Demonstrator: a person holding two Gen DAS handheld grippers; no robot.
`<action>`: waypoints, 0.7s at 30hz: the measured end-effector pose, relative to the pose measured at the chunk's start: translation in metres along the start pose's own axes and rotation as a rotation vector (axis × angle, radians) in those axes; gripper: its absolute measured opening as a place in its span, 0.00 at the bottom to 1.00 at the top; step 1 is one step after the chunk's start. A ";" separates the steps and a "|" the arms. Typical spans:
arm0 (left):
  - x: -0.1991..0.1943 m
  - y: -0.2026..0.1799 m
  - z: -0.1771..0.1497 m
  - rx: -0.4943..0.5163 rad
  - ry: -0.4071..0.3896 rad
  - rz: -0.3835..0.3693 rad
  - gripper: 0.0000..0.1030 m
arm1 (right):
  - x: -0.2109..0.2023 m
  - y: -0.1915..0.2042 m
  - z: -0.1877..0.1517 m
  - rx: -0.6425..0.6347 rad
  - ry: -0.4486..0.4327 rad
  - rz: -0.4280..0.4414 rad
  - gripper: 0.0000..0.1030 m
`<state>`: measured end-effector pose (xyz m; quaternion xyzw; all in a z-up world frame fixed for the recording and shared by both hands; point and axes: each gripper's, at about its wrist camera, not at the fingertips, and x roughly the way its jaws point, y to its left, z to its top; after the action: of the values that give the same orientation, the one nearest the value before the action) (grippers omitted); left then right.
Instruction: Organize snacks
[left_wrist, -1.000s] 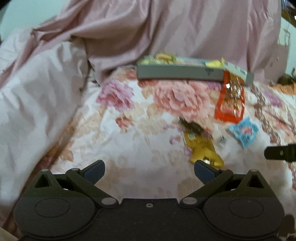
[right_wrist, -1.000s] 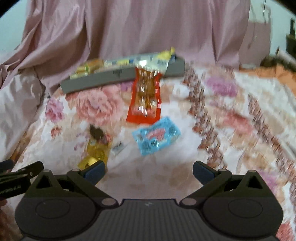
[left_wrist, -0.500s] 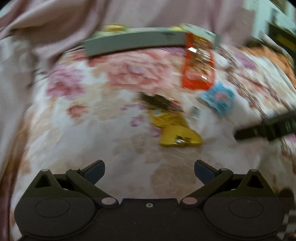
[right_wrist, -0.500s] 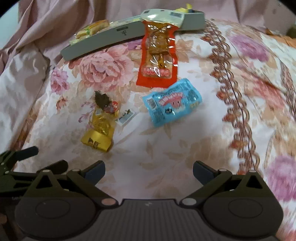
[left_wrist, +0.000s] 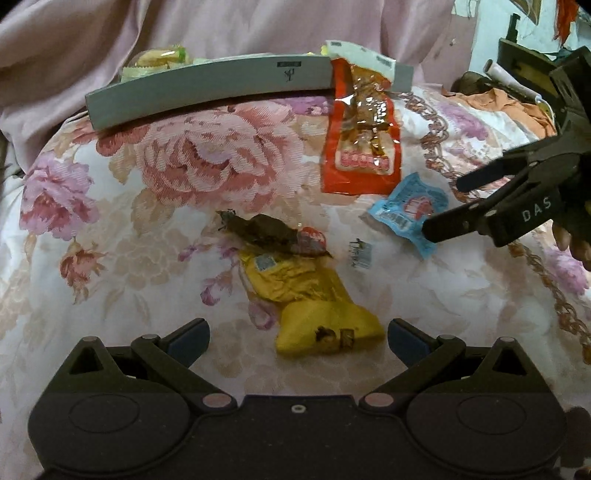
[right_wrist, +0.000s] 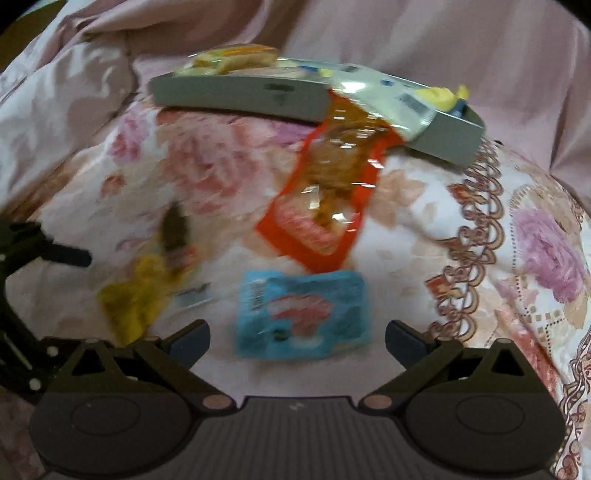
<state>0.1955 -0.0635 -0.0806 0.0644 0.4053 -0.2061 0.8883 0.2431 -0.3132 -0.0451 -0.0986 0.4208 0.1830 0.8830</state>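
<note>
Claws first: the left claw (left_wrist: 298, 334) stands wide open with nothing between its blue-padded fingers, low over a floral bedspread (left_wrist: 122, 266), and the crumpled yellow snack packet (left_wrist: 317, 314) lies just ahead of it, its near end between the fingertips but not gripped. A dark brown wrapper (left_wrist: 266, 230) rests on the packet's far end, and a small barcode scrap (left_wrist: 360, 253) lies just to the right. The right claw (right_wrist: 297, 334) is likewise spread wide and holds nothing; the blue snack packet (right_wrist: 301, 314) lies flat on the bedspread directly before it, between the fingers' line. In the left view the right claw (left_wrist: 443, 205) comes in from the right edge, one fingertip over that blue packet (left_wrist: 406, 210). Farther out, a red snack bag (left_wrist: 360, 133) leans with its top against a grey tray (left_wrist: 207, 92), which already carries several snacks. Behind the tray rises a rumpled pink quilt (left_wrist: 221, 26).
</note>
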 end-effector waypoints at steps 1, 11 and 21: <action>0.003 0.001 0.001 -0.005 0.000 0.002 0.99 | 0.004 -0.006 0.000 0.025 0.005 0.012 1.00; 0.022 0.000 0.013 0.047 -0.022 0.009 0.99 | 0.032 0.010 0.000 -0.038 0.046 0.064 1.00; 0.028 0.004 0.018 0.055 -0.002 0.013 0.94 | 0.045 0.018 0.004 -0.037 0.033 -0.003 1.00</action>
<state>0.2256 -0.0738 -0.0900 0.0910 0.3980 -0.2114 0.8880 0.2646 -0.2850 -0.0777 -0.1185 0.4317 0.1880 0.8742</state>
